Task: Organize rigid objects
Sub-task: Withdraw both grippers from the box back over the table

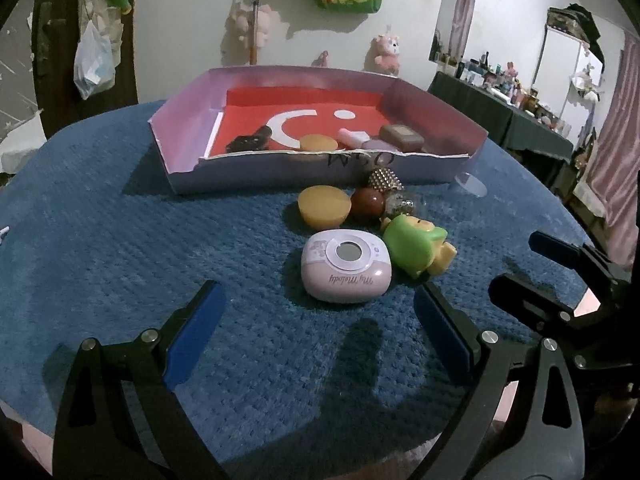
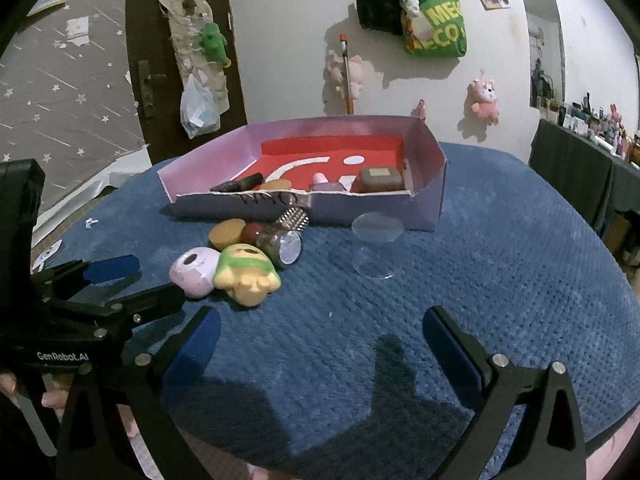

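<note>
Cluster of loose items on the blue-covered table, just before the shallow pink box that already holds several pieces. Nearest the left gripper: a lilac "My Melody" case, touching a green-and-yellow toy figure. Behind these, toward the box wall, a yellow puck, a brown ball and a studded bottle, all packed close. A clear glass upright and apart, ahead of the right gripper.

Step in hand, as judged: pick of the lilac case by the left gripper for transfer into the box. Best done by lowering square over the case, closing across its shorter sides, and lifting straight up to avoid dragging the toy figure leaning against it. Rounded, smooth shell: likely to slip if pinched too high.

Left jaws wide apart, either side of the case line but short of it, touching nothing. Right jaws likewise wide apart, empty, above bare cloth, well short of the glass.
</note>
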`<state>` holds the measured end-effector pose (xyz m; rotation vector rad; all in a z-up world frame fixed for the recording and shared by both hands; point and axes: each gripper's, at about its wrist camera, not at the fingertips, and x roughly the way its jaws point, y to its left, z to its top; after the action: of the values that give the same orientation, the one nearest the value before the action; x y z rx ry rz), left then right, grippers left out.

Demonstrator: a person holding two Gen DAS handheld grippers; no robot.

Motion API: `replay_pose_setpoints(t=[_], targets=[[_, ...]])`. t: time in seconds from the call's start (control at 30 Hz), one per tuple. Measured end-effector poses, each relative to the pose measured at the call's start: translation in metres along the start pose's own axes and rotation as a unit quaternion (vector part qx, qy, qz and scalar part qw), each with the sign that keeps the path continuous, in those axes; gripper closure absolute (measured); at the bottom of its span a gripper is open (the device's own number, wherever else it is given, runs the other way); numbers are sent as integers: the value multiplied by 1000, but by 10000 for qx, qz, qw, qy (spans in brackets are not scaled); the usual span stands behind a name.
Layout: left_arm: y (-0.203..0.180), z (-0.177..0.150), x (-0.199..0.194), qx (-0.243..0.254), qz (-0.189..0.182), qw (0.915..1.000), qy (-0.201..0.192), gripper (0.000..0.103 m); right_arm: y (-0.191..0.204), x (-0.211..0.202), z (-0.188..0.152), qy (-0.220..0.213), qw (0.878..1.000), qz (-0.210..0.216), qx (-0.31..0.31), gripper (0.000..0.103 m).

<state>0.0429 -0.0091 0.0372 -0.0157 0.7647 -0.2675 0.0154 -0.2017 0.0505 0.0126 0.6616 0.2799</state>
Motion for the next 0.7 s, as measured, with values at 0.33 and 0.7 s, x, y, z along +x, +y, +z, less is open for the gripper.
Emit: replay_pose_setpoints(t=[0.33,0.7], targets=[[-2,17,30,120,256,9986,457,6,-14,5,-1,78,9998,-69,190,0],[45,11,18,-8,448,9978,491,6,-15,17,5,176,9993,39,315,0]])
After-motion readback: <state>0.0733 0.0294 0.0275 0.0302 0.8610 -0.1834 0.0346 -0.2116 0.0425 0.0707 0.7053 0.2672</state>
